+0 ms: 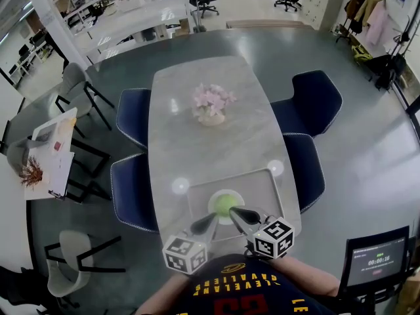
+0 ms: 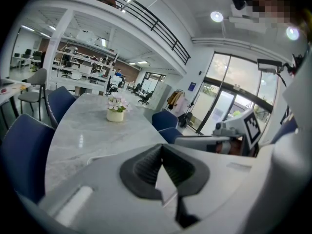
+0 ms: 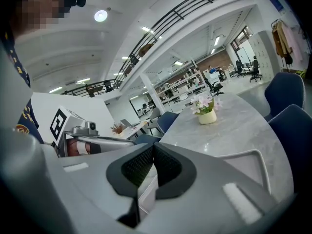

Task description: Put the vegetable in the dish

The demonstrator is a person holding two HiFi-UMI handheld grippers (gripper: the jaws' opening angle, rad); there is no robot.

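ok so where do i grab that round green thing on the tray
Take the green vegetable across its round sides, coming straight down from above. It looks rounded and sits inside the white dish on the tray, so the rim would likely block a level approach.

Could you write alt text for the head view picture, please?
Seen from above, a person's left gripper and right gripper, both shut, point at a pale dish with a green vegetable in it, on a grey tray. The tray lies on a marble table with a flower pot, blue chairs around.
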